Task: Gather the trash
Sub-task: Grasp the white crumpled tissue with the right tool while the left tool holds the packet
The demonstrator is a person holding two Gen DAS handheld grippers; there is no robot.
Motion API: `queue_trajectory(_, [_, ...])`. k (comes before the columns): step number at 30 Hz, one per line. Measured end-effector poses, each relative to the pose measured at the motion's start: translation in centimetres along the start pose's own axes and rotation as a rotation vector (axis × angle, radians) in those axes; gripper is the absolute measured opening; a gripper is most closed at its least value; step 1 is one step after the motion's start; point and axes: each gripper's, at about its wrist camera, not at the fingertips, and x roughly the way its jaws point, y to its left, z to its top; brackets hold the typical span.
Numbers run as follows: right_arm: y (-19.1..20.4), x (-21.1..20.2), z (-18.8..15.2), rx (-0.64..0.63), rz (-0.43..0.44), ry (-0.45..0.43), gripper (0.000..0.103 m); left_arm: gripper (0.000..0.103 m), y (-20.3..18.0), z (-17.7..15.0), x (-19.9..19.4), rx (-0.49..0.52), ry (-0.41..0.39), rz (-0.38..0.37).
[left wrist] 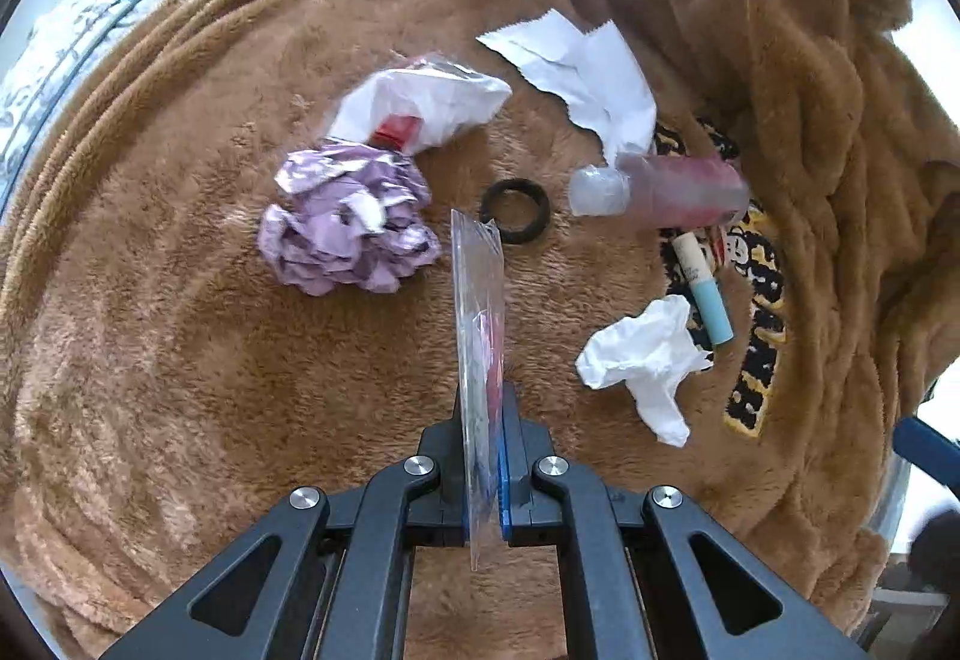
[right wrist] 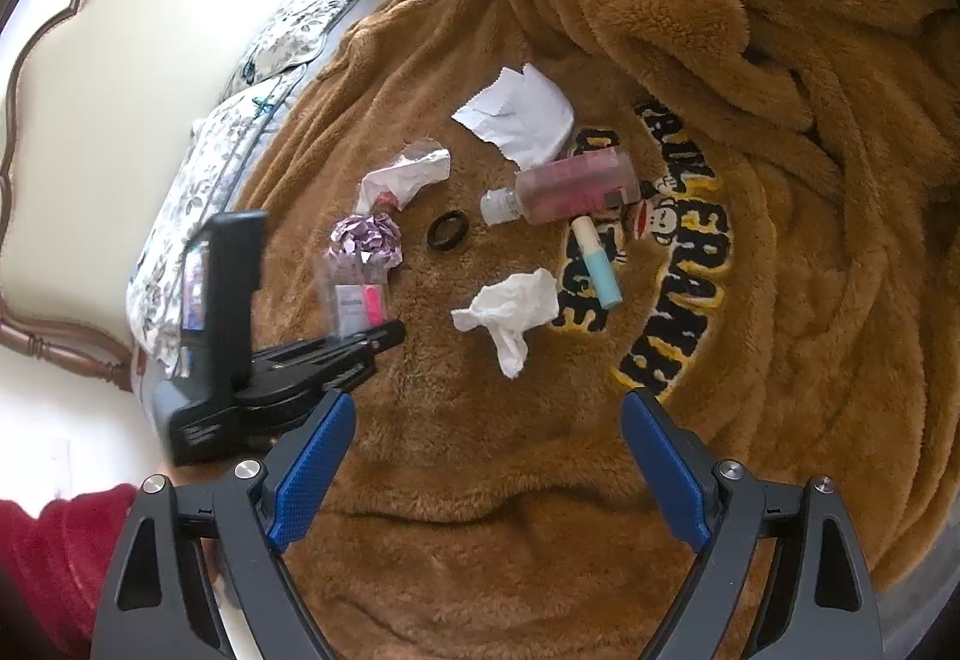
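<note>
A bed is covered by a brown fleece blanket (right wrist: pixel 456 450), spread fairly flat in the middle so that the litter is laid out in one loose cluster, each piece apart enough to be taken singly; its far side is bunched into heavy folds. On the printed emblem a pink-tinted bottle (right wrist: pixel 570 186) is laid on its side, touching a torn white paper sheet (right wrist: pixel 522 117) beyond it, with a slim blue-and-cream tube (right wrist: pixel 597 264) just beside it on the near side. A crumpled white tissue (right wrist: pixel 510 312) is left near the tube, directly ahead of the right hand-held gripper (right wrist: pixel 486 474), whose blue pads are held wide apart over bare blanket with nothing between them — a stance judged to be readiness for that tissue. A white wrapper with a red part (left wrist: pixel 420 111) and a crumpled purple foil ball (left wrist: pixel 348 228) are seen touching each other, and a small black ring (left wrist: pixel 515 210) is set between the foil and the bottle. The left hand-held gripper (left wrist: pixel 483 456) is clamped on a clear plastic packet (left wrist: pixel 480 312), pinched edge-on at its lower part so the thin film is kept stiff and upright — it is held clear of the blanket, apparently as the piece being collected. No bin is visible.
</note>
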Motion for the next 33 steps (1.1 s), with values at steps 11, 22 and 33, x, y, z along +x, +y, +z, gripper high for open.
queue_trajectory(11, [1.2,10.3,4.1,0.065,-0.033,0.084,0.089,0.005,3.8,-1.3,-0.2,-0.003,0.022,0.018])
queue_trajectory(22, [1.7,17.5,4.1,0.062,-0.221,0.234,0.040,0.005,4.7,-1.8,1.2,-0.027,0.071,-0.012])
queue_trajectory(33, [3.5,13.0,3.4,-0.036,-0.207,0.195,0.009,0.005,3.7,-2.2,0.9,-0.011,0.060,-0.028])
